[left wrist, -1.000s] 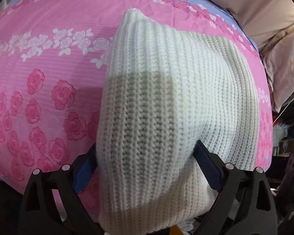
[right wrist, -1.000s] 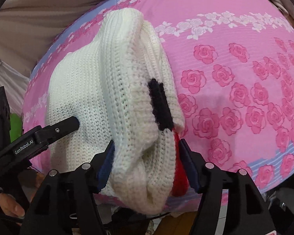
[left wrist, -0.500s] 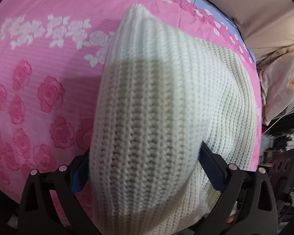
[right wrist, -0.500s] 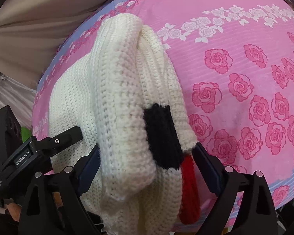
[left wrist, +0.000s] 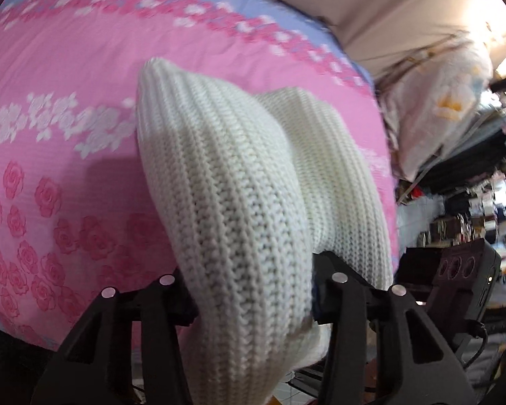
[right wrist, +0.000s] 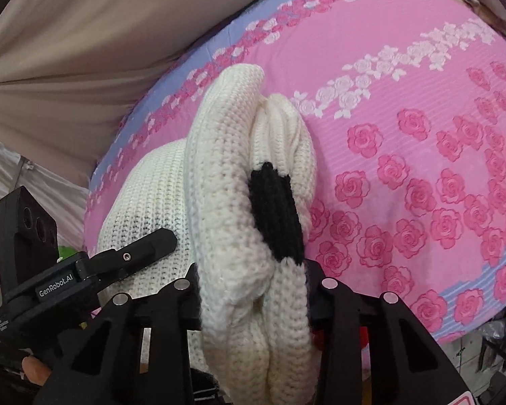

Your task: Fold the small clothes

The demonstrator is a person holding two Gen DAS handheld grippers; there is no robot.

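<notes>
A cream knitted sweater (left wrist: 239,202) with a black patch (right wrist: 276,212) is held up off the pink rose-print bed (left wrist: 50,84) by both grippers. My left gripper (left wrist: 253,290) is shut on one thick fold of the sweater. My right gripper (right wrist: 253,287) is shut on the bunched other end, next to the black patch. The left gripper also shows in the right wrist view (right wrist: 141,253), pressed into the knit at the left. The sweater's far part rests on the bed.
A beige curtain or wall (right wrist: 84,33) stands behind the bed. A pale pillow or bag (left wrist: 438,108) and cluttered shelves (left wrist: 472,209) lie to the right of the bed. The bed's near edge (right wrist: 472,320) is just beneath the grippers.
Both grippers have lifted and pulled the sweater back toward the bed's near edge. The sweater is more bunched and narrower, and more of the bed sheet shows behind it.
</notes>
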